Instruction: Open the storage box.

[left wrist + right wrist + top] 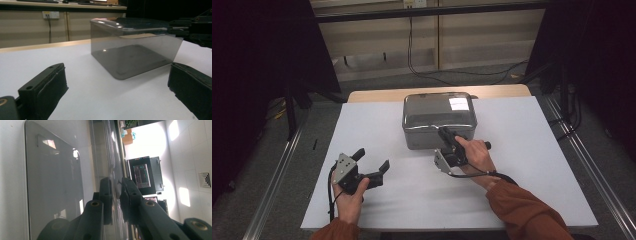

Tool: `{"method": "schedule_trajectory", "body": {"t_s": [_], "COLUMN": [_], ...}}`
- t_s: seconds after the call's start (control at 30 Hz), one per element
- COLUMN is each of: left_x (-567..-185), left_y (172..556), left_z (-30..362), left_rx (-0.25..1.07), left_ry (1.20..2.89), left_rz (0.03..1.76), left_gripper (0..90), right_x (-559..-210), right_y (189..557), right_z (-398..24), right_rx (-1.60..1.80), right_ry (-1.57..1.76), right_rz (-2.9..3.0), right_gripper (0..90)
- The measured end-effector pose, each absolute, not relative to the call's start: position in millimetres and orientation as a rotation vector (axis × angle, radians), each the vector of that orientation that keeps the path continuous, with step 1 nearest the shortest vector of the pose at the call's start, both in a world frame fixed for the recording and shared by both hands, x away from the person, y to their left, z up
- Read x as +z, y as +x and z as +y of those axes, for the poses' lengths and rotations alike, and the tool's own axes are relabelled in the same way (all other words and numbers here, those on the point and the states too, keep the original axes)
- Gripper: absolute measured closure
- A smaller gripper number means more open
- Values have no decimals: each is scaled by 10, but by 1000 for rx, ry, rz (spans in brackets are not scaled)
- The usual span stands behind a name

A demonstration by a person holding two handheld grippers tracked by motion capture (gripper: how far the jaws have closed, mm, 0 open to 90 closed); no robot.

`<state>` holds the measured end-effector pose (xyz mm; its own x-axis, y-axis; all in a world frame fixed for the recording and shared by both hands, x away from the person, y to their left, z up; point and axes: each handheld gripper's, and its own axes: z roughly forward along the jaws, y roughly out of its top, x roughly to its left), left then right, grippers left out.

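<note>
A shiny metal box [439,117] stands at the middle back of the white table top [522,165]. My right gripper [446,134] reaches to its near side from the right and is shut on the thin top rim of the box, which runs between the two pads [116,185]. The box wall [55,182] lies just to the left of those jaws. My left gripper [373,158] rests low over the table at the front left, open, with nothing between its fingers. From it the box [132,57] is seen a short way ahead, past the left gripper's fingertips [117,85], with the right gripper [195,30] at its upper right.
A wooden table edge [437,93] shows behind the white top. Metal rails [277,175] run along the floor on both sides, and a black cable [452,72] lies on the floor beyond. White table surface spreads around the box on the left, right and front.
</note>
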<state>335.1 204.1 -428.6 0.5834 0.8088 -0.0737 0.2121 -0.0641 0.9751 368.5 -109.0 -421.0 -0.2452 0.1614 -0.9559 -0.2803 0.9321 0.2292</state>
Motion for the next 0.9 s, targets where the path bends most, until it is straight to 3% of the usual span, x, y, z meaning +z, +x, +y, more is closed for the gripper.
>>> {"method": "schedule_trajectory", "body": {"t_s": [0.9], "left_x": [-4156], "left_y": [3763], "left_z": [1715], "left_rx": [596], "left_ry": [1645], "left_rz": [757], "left_gripper": [18], "right_x": [-4124], "right_y": [3706], "right_z": [-1078], "right_rx": [434], "right_ry": [-82], "right_rz": [1749], "right_gripper": [802]}}
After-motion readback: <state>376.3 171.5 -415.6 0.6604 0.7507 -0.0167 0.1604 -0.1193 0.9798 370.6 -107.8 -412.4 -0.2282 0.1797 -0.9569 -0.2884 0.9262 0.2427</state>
